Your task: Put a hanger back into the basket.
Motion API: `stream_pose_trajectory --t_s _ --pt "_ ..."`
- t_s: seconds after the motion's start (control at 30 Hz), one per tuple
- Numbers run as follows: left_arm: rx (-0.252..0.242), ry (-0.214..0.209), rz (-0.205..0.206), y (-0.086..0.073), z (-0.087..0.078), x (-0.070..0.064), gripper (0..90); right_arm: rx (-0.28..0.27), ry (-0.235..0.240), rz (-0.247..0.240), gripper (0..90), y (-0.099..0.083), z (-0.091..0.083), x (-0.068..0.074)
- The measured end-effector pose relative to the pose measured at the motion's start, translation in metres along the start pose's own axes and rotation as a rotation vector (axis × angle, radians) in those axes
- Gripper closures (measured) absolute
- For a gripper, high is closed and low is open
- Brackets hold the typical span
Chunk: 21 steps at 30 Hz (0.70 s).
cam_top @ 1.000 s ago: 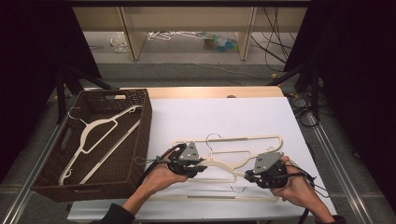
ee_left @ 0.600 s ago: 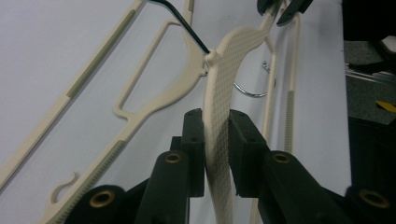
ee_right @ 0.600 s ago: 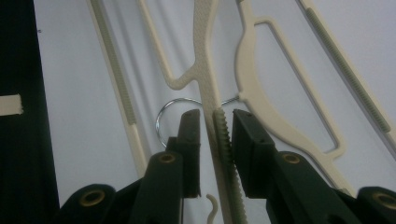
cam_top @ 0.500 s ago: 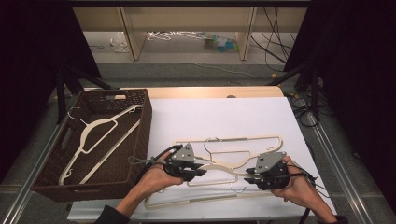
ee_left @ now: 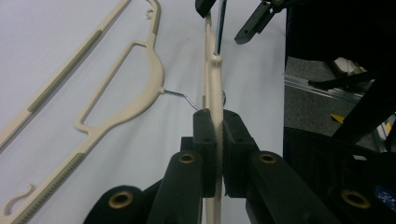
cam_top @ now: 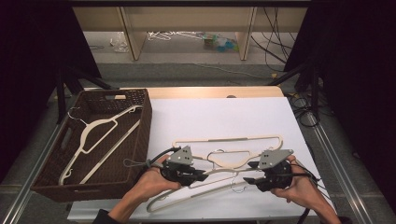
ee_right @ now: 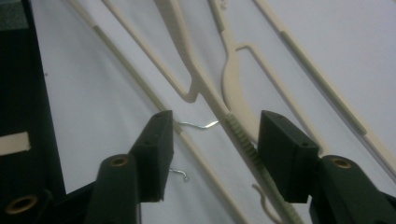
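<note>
Left gripper (ee_left: pixel 215 154): jaws pinching the cream hanger (ee_left: pixel 214 88), whose thin, light, stiff arm runs edge-on ahead of them. Right gripper (ee_right: pixel 212 154): jaws spread, straddling its ribbed bar, probably the best-gripping hold.

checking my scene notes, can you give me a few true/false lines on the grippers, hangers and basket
1. The left gripper is shut on a hanger. True.
2. The right gripper is shut on a hanger. False: its jaws stand open, with hanger arms between them.
3. The basket holds a hanger. True.
4. The basket sits right of the white table. False: it is at its left edge.
</note>
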<state>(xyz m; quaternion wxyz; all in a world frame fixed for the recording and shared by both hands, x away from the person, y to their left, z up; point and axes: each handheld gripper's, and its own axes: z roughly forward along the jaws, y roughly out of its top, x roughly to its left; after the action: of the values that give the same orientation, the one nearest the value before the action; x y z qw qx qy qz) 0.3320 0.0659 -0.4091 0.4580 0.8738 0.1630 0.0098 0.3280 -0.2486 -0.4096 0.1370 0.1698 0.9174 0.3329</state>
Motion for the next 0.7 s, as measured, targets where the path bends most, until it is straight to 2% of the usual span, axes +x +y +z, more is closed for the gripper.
stream_pose_trajectory --t_s 0.17,0.37,0.6,0.67,0.7 --pt "-0.013 0.026 -0.007 0.003 -0.005 -0.002 85.5 -0.026 -0.028 0.046 37.5 0.001 -0.008 -0.002" --pt "-0.037 0.066 -0.007 0.007 -0.020 0.003 85.5 -0.127 -0.103 0.108 34.0 0.000 -0.020 -0.007" --pt "-0.105 0.128 -0.033 0.019 -0.050 0.009 85.5 -0.212 -0.147 0.170 31.7 -0.005 -0.029 -0.009" --pt "-0.124 0.154 -0.030 0.023 -0.060 0.011 85.5 -0.221 -0.156 0.182 29.4 -0.006 -0.028 -0.008" --pt "-0.144 0.157 -0.042 0.025 -0.064 0.011 85.5 -0.216 -0.157 0.185 28.6 -0.006 -0.028 -0.007"
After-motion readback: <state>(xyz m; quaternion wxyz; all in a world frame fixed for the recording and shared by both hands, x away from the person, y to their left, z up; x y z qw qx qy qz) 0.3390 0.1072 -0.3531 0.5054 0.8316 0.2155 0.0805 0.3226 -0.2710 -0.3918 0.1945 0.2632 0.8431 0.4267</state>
